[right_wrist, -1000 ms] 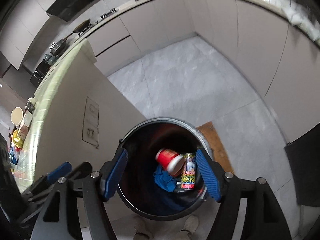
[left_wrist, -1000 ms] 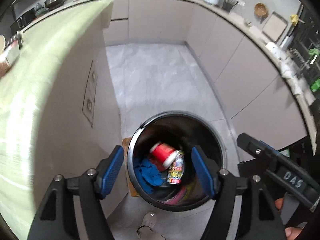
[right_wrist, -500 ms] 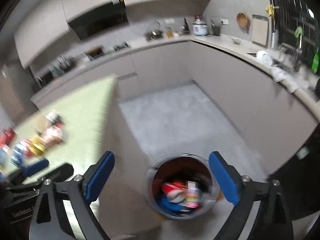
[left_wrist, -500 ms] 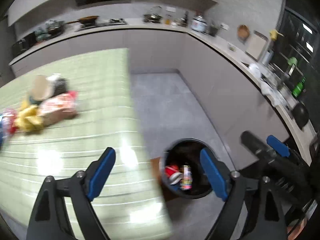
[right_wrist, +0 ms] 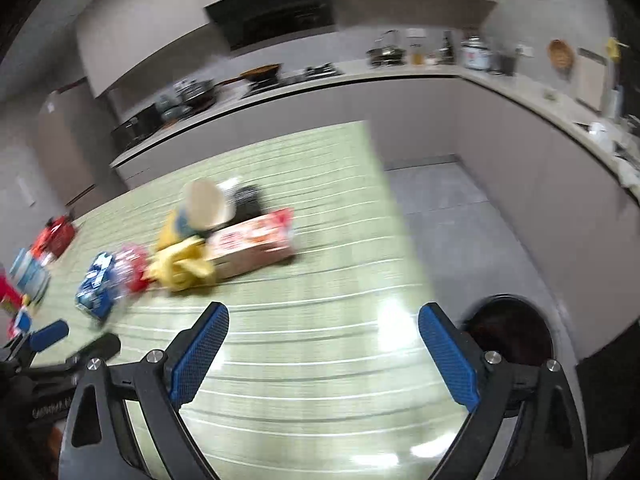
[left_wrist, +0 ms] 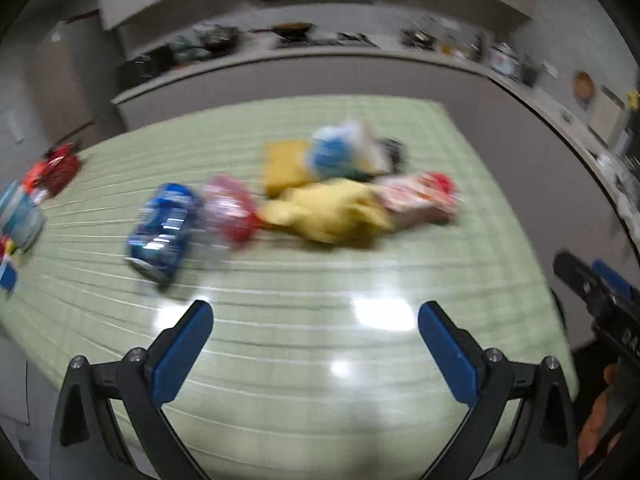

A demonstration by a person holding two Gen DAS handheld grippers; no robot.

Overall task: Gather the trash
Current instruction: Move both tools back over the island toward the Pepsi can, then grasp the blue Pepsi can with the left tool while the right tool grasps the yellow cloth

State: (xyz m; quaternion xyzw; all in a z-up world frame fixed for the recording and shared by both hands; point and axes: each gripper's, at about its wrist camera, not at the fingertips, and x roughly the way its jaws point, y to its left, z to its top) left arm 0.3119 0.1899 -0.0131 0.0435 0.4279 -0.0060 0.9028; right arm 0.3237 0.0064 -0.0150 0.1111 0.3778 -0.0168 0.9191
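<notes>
Kitchen, green striped counter [left_wrist: 320, 360] with trash strewn across the far half; the bin [right_wrist: 508, 336] sits on the floor off the counter's right edge. Both views are motion-blurred. Our left gripper [left_wrist: 316, 344] and right gripper [right_wrist: 324, 348] hang over the near, bare part of the counter, fingers wide, nothing held. Pile from left: blue can [left_wrist: 164, 228], pink wrapper [left_wrist: 232, 212], yellow rag [left_wrist: 332, 216], pink box [left_wrist: 420, 200], with a cup [right_wrist: 206, 204] behind. More items at the far left edge, too blurred to name. We judge we're between pickups, lining up the next grab. Next move: reach forward, pick one item each, straddle it with open fingers, then close. The can lies on its side, so it may roll.
</notes>
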